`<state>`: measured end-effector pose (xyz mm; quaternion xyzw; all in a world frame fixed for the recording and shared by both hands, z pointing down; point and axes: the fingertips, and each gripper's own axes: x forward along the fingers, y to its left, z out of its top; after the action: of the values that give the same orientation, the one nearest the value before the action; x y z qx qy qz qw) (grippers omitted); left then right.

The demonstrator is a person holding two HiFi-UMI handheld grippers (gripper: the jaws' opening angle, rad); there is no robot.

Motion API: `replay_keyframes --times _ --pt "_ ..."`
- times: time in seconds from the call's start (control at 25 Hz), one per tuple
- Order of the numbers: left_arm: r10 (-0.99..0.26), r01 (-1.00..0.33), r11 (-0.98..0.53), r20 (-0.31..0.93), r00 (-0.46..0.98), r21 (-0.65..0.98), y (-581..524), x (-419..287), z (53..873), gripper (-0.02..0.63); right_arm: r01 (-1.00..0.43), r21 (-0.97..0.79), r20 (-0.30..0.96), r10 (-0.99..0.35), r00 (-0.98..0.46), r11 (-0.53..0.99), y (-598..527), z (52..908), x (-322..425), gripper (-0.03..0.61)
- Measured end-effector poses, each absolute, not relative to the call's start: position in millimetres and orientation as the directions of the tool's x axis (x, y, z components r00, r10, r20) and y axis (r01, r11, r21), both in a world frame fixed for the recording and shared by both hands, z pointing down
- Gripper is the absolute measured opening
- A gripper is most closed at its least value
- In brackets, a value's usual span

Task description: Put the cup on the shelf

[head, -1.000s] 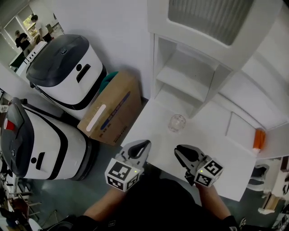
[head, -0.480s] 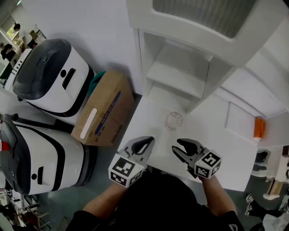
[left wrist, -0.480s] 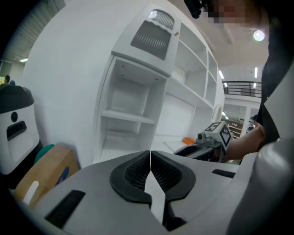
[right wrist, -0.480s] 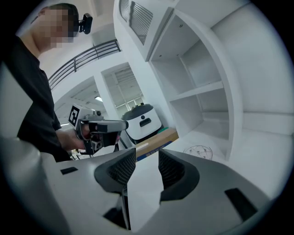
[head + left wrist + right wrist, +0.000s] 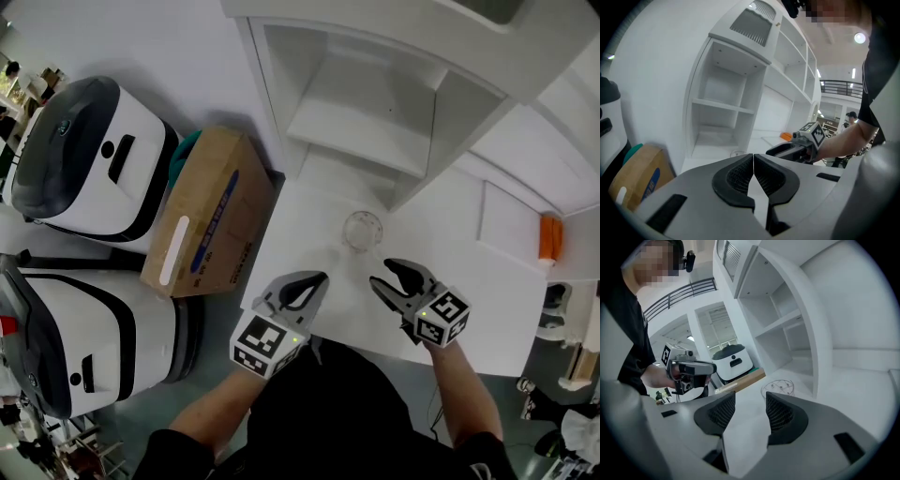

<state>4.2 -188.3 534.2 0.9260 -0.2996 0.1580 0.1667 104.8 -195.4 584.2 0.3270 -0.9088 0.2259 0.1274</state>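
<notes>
A clear glass cup [image 5: 362, 231] stands upright on the white table [image 5: 469, 300], just in front of the white shelf unit [image 5: 366, 112]. My right gripper [image 5: 389, 272] hovers a short way before the cup, slightly to its right. Its jaws have just been opening and hold nothing; the cup [image 5: 777, 387] shows beyond the tips of this gripper [image 5: 750, 404]. My left gripper [image 5: 314, 278] is at the table's near left, shut and empty. The left gripper view shows its jaws [image 5: 753, 159] meeting, the cup [image 5: 737, 153] small beyond them.
A cardboard box [image 5: 206, 216] leans on the floor left of the table. Two white and black machines [image 5: 84, 155] [image 5: 75, 319] stand further left. An orange object [image 5: 549, 237] lies at the table's far right. The shelf has open compartments above the tabletop.
Both grippers have moved forward over the table, closer to the cup. The right jaws have spread from shut to open. The head view has tilted further down.
</notes>
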Motion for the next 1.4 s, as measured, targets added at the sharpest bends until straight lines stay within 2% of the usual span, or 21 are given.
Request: replay_keyframes --times 0.24,0.48,1.0,1.08,1.2,1.4 --pt "-0.500 -0.612 -0.752 0.395 0.771 0.244 -191 11 556 0.017 -0.682 -0.369 0.410 -0.548 -0.729 0.631 -214 626 120 0.173" --pt "-0.499 -0.608 -0.757 0.388 0.775 0.241 -199 21 579 0.016 -0.669 -0.328 0.446 -0.515 -0.732 0.667 -222 645 114 0.178" --pt "-0.495 -0.623 -0.739 0.423 0.760 0.255 -191 23 600 0.017 -0.647 -0.388 0.433 -0.490 -0.757 0.657 -231 664 96 0.178" --pt "-0.500 -0.634 -0.729 0.431 0.751 0.259 -188 18 601 0.016 -0.645 -0.391 0.432 -0.488 -0.758 0.656 -234 666 92 0.157" --pt "-0.509 -0.646 -0.719 0.441 0.740 0.256 -185 12 599 0.015 -0.641 -0.393 0.437 -0.480 -0.761 0.659 -236 669 87 0.078" --pt "-0.520 -0.663 -0.707 0.456 0.723 0.245 -179 -1 590 0.015 -0.649 -0.433 0.421 -0.497 -0.759 0.626 -240 670 84 0.055"
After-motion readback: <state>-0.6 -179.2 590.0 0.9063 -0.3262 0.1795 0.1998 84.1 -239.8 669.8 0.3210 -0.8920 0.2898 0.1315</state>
